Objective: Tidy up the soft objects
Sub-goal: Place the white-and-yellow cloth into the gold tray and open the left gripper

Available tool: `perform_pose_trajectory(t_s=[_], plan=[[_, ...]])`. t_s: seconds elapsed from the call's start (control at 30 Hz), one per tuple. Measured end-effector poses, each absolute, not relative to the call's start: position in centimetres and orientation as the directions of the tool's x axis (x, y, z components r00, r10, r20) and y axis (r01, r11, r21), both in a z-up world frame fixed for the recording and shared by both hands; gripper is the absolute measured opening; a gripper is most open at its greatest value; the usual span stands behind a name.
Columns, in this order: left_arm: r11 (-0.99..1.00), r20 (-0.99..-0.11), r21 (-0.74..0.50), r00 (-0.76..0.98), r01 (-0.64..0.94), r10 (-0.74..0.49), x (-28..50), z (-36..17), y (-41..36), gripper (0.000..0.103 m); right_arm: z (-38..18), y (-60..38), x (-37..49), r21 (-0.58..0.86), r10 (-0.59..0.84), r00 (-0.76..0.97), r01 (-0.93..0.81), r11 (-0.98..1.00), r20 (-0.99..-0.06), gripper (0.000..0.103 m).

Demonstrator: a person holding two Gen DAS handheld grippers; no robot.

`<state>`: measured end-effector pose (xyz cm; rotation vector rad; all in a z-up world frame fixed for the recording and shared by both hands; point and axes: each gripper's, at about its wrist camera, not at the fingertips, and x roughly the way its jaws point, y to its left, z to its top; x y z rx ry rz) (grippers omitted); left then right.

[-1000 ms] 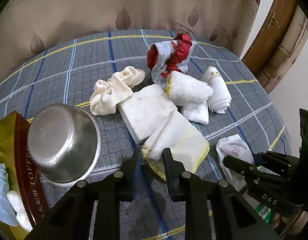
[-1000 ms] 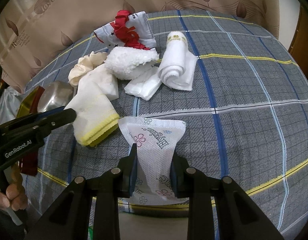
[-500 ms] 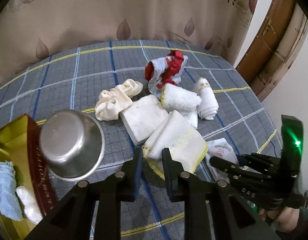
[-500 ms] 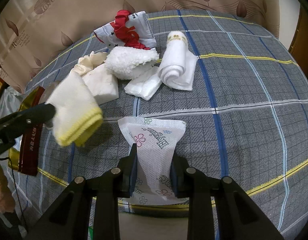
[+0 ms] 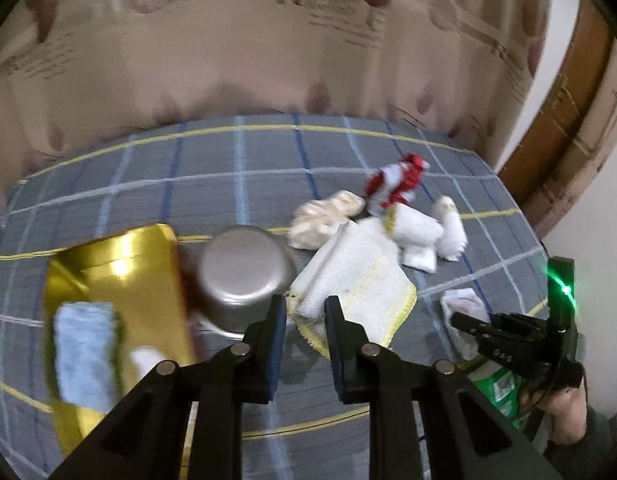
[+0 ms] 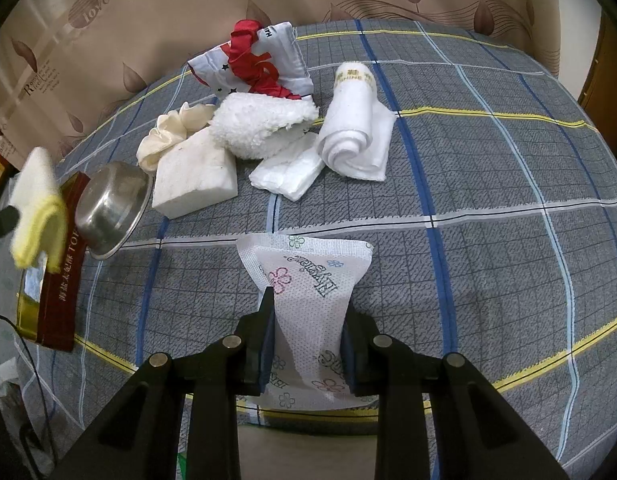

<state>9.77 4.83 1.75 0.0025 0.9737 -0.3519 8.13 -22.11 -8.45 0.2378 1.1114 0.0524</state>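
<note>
Right wrist view: a flowered tissue pack (image 6: 308, 304) is gripped by the right gripper (image 6: 308, 344) fingers, its long axis pointing away across the plaid-covered desk (image 6: 488, 168), before a leaf-print curtain (image 6: 148, 12).

The yellow-edged cloth (image 5: 356, 284), pinched in the left gripper (image 5: 304, 316), has been carried up from beside the sponge toward the gold box (image 5: 120, 264).

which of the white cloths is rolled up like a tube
The rolled towel with the gold-lettered band, right of the pile. The fluffy cloth and the small folded cloth beside it are just folded.
</note>
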Motion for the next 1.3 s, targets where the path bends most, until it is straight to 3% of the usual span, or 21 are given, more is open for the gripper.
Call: perform_pose_trajectory(t_s=[0.53, 1.0, 1.3], plan=[[0.997, -0.827, -0.073, 0.560, -0.011, -0.055, 11.3, 1.4, 18.9, 0.020, -8.7, -22.1, 8.3, 0.209, 0.154, 0.443, 0.079, 0.975, -0.883, 0.025], [0.998, -0.865, -0.025, 0.501, -0.051, 0.004, 14.0, -2.7, 19.9, 0.021, -8.8, -22.1, 8.3, 0.211, 0.154, 0.441, 0.083, 0.974, -0.884, 0.025], [0.995, -0.888, -0.019, 0.459, -0.101, 0.030, 14.9, -3.8, 20.6, 0.027, -8.8, -22.1, 8.3, 0.211, 0.154, 0.442, 0.083, 0.974, -0.884, 0.025]])
